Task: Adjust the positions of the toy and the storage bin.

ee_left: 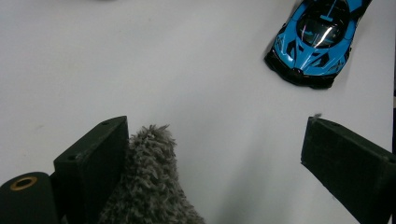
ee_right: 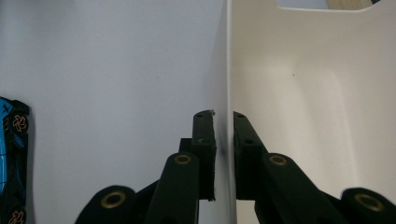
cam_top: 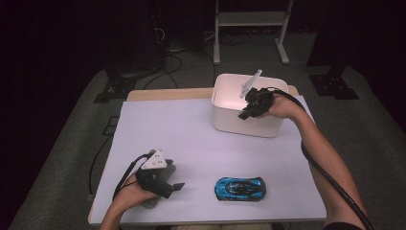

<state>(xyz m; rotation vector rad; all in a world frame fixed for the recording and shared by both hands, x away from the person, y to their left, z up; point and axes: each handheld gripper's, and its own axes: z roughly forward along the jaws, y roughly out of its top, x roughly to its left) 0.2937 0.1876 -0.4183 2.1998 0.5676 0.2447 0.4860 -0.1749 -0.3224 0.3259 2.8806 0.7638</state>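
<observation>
At the table's far edge, the right gripper has clamped onto the near wall of the white bin — likely steadying it for loading. Near the front left corner, the left gripper stands wide, a grey plush toy touching one jaw, ungrasped. The blue toy car waits by the front edge.

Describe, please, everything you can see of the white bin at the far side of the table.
The white bin is a rectangular, open-topped tub with rounded corners, of smooth, plastic-looking material. It stands upright on the white table cover, near the far right edge. What shows of its inside is bare. The right gripper is clamped on its near wall at the rim, one jaw outside and one inside. The blue toy car lies apart from it, nearer the person.
</observation>
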